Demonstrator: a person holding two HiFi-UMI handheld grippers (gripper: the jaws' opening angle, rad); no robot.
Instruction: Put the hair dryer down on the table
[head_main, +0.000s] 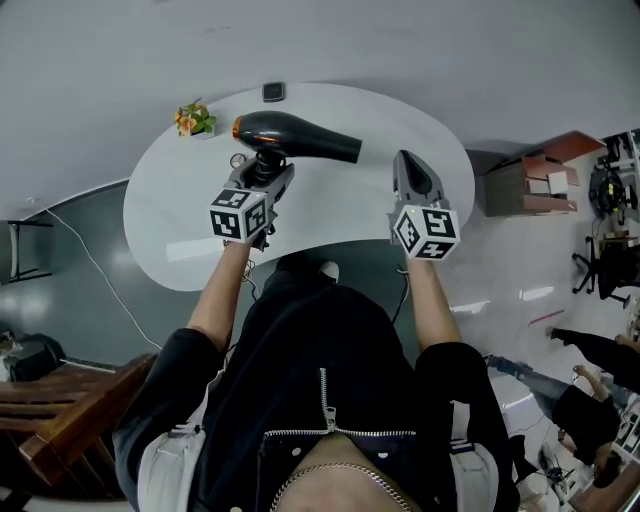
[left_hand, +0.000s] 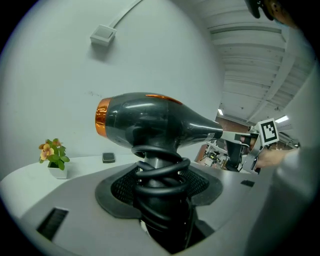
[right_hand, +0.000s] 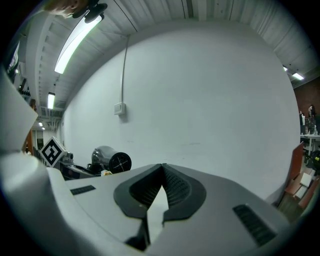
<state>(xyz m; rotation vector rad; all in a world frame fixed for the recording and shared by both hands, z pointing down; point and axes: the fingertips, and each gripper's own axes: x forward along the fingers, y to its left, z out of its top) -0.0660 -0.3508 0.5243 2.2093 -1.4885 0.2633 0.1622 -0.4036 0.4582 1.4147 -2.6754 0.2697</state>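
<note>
A black hair dryer (head_main: 295, 136) with an orange rear ring is held above the white table (head_main: 180, 210), nozzle pointing right. My left gripper (head_main: 262, 172) is shut on its handle, which has the black cord coiled around it (left_hand: 160, 175). In the left gripper view the hair dryer's body (left_hand: 150, 122) fills the middle, level. My right gripper (head_main: 412, 172) hovers over the table's right part with its jaws together and nothing between them. From the right gripper view the hair dryer (right_hand: 111, 161) shows nozzle-on at the left.
A small potted plant (head_main: 193, 119) with orange flowers stands at the table's far left. A small dark square object (head_main: 273, 92) lies at the far edge. A cardboard box (head_main: 530, 185) sits on the floor to the right. A wooden chair (head_main: 60, 410) is at the lower left.
</note>
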